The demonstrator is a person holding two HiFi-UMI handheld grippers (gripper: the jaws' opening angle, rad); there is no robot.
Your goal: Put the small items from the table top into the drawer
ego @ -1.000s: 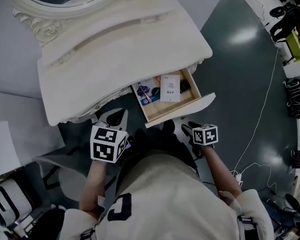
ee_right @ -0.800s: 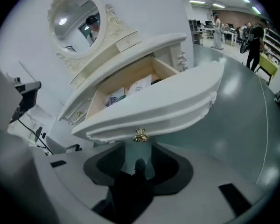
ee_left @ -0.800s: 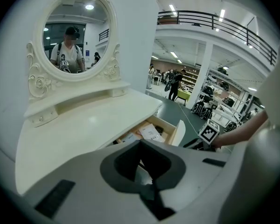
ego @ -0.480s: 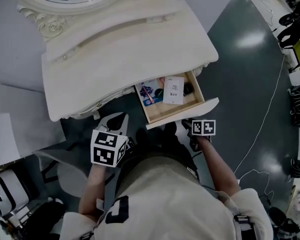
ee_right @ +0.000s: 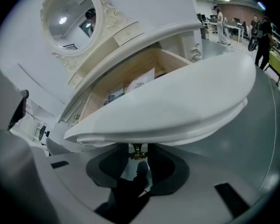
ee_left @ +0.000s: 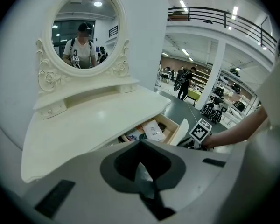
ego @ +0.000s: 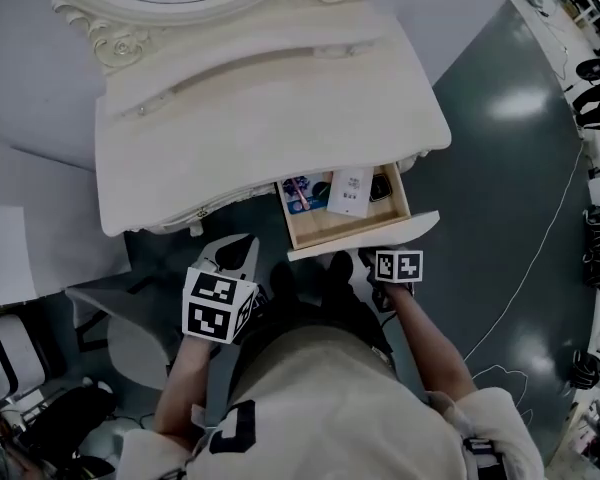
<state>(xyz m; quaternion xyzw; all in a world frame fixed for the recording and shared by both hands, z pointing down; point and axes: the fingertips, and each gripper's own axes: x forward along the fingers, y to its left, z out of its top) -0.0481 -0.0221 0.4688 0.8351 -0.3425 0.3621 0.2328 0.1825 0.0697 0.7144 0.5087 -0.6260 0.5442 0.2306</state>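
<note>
1. The left gripper is hanging pinched shut and empty.
2. The right gripper is starting the drawer-closing step, I judge. Its jaws are apart and have just been closing round the brass knob.
3. The drawer is standing open, holding a white box, a picture card and a dark item.
4. The table top is lying bare; pushing the drawer in is probably coming next.

**Count of things at the dressing table, by kind**

Furniture: one dressing table, with one oval mirror at its far edge and one open drawer at its near right. Carved roses on the mirror frame: two. Drawer contents in view: three items, namely one picture card at left, one white card in the middle and one dark item at right. Brass knob on the drawer front: one. Grippers: two, the left gripper and the right gripper. Marker cubes: two, one per gripper.
</note>
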